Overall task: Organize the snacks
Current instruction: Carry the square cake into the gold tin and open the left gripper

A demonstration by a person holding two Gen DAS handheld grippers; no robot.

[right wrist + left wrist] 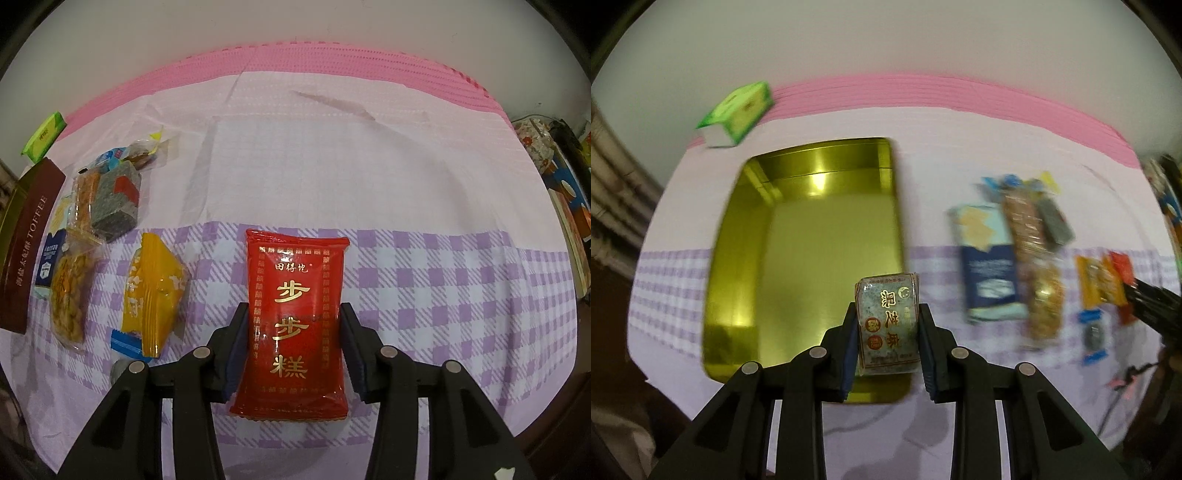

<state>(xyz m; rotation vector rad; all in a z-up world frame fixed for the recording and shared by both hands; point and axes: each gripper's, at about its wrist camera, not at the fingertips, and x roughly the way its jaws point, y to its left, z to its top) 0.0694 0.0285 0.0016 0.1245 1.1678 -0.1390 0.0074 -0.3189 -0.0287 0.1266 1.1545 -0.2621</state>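
The open rectangular gold tin [812, 266] is polished metal, its inner walls mirror-bright with sharp glints. The red rectangular snack packet [293, 321] and the smaller grey speckled packet with red seals [888, 325] are glossy plastic film that catches the light, as is the crinkled orange wrapper [153, 295]. A thin, matt pink-and-lilac checked cloth [424, 295], lightly creased, covers the desk, and each black tool [293, 350] [888, 339] looks like dull moulded plastic.
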